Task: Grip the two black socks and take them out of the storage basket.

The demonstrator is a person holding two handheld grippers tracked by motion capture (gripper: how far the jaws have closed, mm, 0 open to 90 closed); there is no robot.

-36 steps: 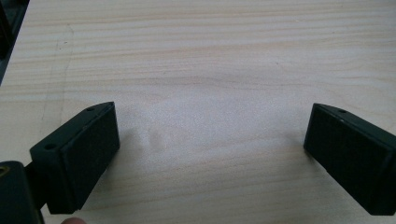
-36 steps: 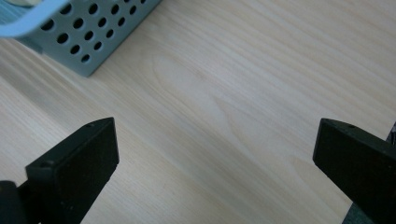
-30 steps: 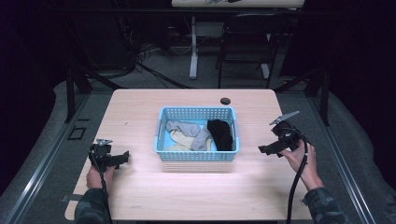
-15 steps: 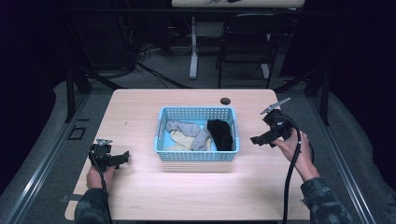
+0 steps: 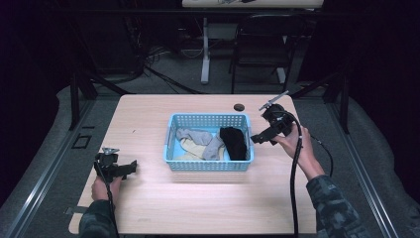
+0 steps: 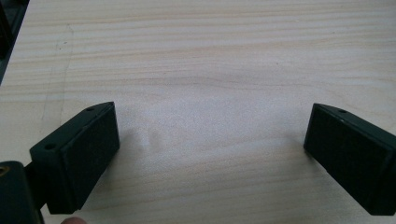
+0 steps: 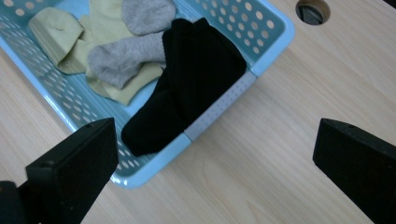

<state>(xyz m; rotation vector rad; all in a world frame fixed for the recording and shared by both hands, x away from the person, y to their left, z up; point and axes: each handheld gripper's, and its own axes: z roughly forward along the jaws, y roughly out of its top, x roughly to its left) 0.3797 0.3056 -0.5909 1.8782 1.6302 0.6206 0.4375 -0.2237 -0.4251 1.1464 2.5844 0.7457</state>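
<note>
A light blue perforated basket (image 5: 208, 165) stands mid-table and holds grey socks (image 5: 198, 139), pale yellow socks (image 5: 190, 148) and black socks (image 5: 234, 143). My right gripper (image 5: 257, 138) hovers open at the basket's right rim, raised above the table. In the right gripper view the black socks (image 7: 187, 84) lie against the basket's rim (image 7: 219, 112), ahead of the wide-apart jaws (image 7: 210, 158); grey socks (image 7: 126, 51) and yellow socks (image 7: 56, 28) lie beyond. My left gripper (image 5: 130, 167) rests low near the table's front left, open (image 6: 210, 149), with bare wood between its jaws.
A round cable hole (image 5: 239, 106) sits in the wooden table (image 5: 148, 119) behind the basket, and shows in the right gripper view (image 7: 312, 10). A chair and a desk leg stand on the dark floor beyond the far edge.
My right gripper has risen and moved left and forward, from beside the basket to its right rim. The left gripper has stayed put.
</note>
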